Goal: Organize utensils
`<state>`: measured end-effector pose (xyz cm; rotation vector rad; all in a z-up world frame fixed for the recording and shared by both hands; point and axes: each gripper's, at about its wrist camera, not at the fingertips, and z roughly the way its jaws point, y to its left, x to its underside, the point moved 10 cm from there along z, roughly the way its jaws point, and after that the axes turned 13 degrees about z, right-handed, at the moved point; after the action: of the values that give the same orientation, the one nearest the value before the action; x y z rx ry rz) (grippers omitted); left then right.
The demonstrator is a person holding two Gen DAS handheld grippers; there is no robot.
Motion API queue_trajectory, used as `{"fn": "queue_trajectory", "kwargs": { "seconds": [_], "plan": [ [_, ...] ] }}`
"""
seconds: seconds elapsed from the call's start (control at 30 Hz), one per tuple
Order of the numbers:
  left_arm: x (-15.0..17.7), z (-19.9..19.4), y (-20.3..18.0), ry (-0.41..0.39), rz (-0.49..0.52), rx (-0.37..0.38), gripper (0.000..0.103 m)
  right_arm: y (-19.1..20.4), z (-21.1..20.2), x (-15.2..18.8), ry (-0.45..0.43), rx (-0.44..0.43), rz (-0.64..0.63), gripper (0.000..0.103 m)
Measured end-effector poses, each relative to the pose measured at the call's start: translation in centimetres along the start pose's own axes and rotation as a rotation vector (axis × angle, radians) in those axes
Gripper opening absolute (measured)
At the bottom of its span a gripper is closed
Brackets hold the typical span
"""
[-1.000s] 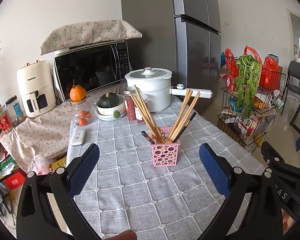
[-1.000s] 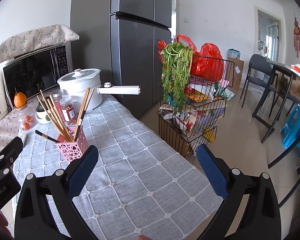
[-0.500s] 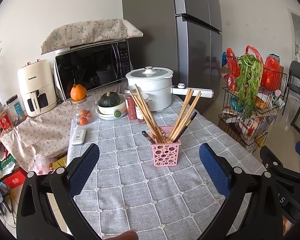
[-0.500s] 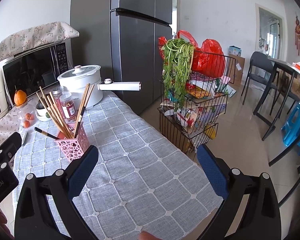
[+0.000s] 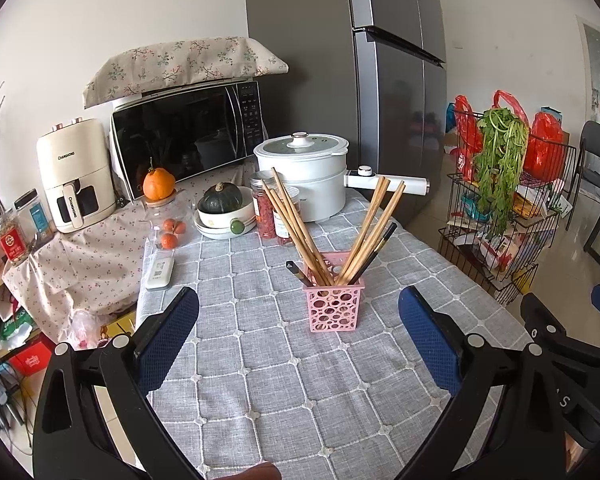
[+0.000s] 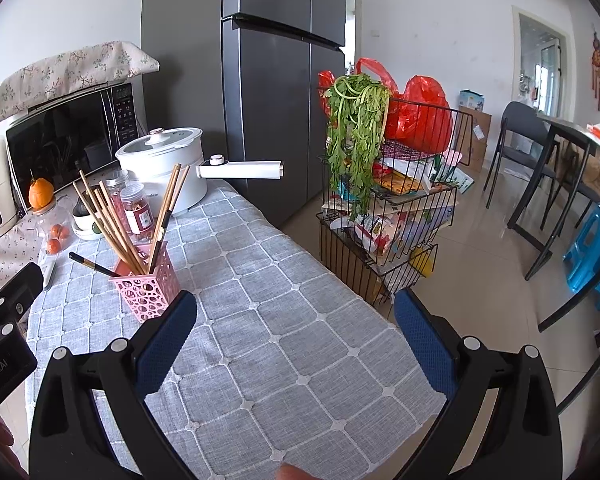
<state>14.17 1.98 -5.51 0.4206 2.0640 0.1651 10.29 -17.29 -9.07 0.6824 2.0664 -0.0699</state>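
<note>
A pink perforated holder (image 5: pixel 334 308) stands on the grey checked tablecloth (image 5: pixel 260 380). Several wooden chopsticks (image 5: pixel 296 228) and dark ones lean out of it. It also shows in the right wrist view (image 6: pixel 148 292) at the left. My left gripper (image 5: pixel 298 328) is open and empty, just in front of the holder. My right gripper (image 6: pixel 296 332) is open and empty, to the right of the holder over the cloth. The right gripper's body shows at the right edge of the left wrist view (image 5: pixel 560 340).
A white electric pot (image 5: pixel 304 172) with a long handle, two spice jars (image 5: pixel 266 208), a bowl with a squash (image 5: pixel 224 216), a microwave (image 5: pixel 184 140) and an air fryer (image 5: pixel 74 184) stand behind. A wire rack (image 6: pixel 392 216) with greens stands right of the table.
Both grippers have drawn slightly back and up from the holder; it sits a little lower in both views. The jaws stay open.
</note>
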Motion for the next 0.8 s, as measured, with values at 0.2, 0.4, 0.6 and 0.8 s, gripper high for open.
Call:
{"fn": "queue_trajectory", "kwargs": {
  "seconds": [0.2, 0.4, 0.6, 0.8],
  "plan": [
    [0.00, 0.01, 0.00, 0.000, 0.000, 0.000, 0.096, 0.02, 0.03, 0.13, 0.006, -0.002, 0.004, 0.096],
    [0.01, 0.01, 0.01, 0.000, 0.001, 0.001, 0.096, 0.02, 0.04, 0.16, 0.007, -0.003, 0.005, 0.096],
    [-0.02, 0.04, -0.02, 0.002, 0.000, -0.001, 0.096, 0.06, 0.14, 0.25, 0.012, -0.004, 0.007, 0.096],
    [0.12, 0.09, 0.11, 0.004, 0.000, -0.003, 0.096, 0.15, 0.15, 0.32, 0.014, -0.005, 0.006, 0.096]
  ]
}}
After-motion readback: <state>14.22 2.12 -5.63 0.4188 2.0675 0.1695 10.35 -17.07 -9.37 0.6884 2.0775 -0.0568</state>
